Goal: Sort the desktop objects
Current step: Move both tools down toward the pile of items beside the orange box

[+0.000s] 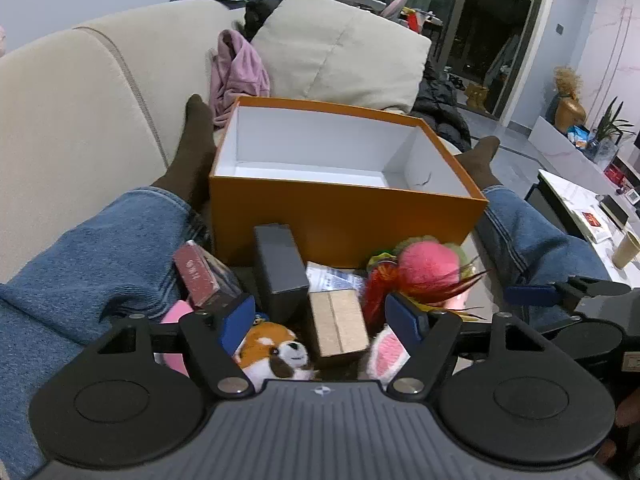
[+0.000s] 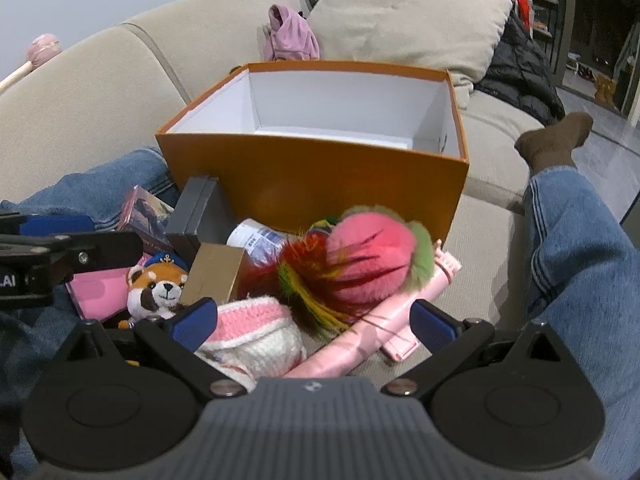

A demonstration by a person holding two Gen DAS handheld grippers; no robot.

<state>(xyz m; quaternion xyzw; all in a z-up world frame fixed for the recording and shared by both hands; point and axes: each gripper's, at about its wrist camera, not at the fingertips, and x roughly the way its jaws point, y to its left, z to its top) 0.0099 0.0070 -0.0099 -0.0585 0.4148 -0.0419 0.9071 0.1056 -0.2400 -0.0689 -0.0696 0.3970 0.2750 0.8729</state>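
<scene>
An open orange box [image 1: 344, 208] [image 2: 320, 172] with a white, empty inside stands on the sofa between the person's legs. In front of it lies a pile: a dark grey box [image 1: 280, 268] [image 2: 192, 216], a brown carton [image 1: 338, 322] [image 2: 214, 272], a red-panda plush [image 1: 276, 352] [image 2: 158, 286], a pink fuzzy feather toy [image 1: 424, 264] [image 2: 368, 260], a pink-white knitted item [image 2: 256, 328] [image 1: 386, 354], a pink tube [image 2: 360, 340] and a red card box [image 1: 198, 276]. My left gripper [image 1: 322, 320] is open above the carton. My right gripper [image 2: 312, 324] is open above the knitted item and tube.
A beige sofa back [image 1: 80, 112] and cushion [image 1: 340, 48] stand behind the box, with a pink cloth [image 1: 236, 72]. The person's jeans legs [image 1: 100, 264] [image 2: 580, 240] flank the pile. A white low table [image 1: 580, 204] is at the right.
</scene>
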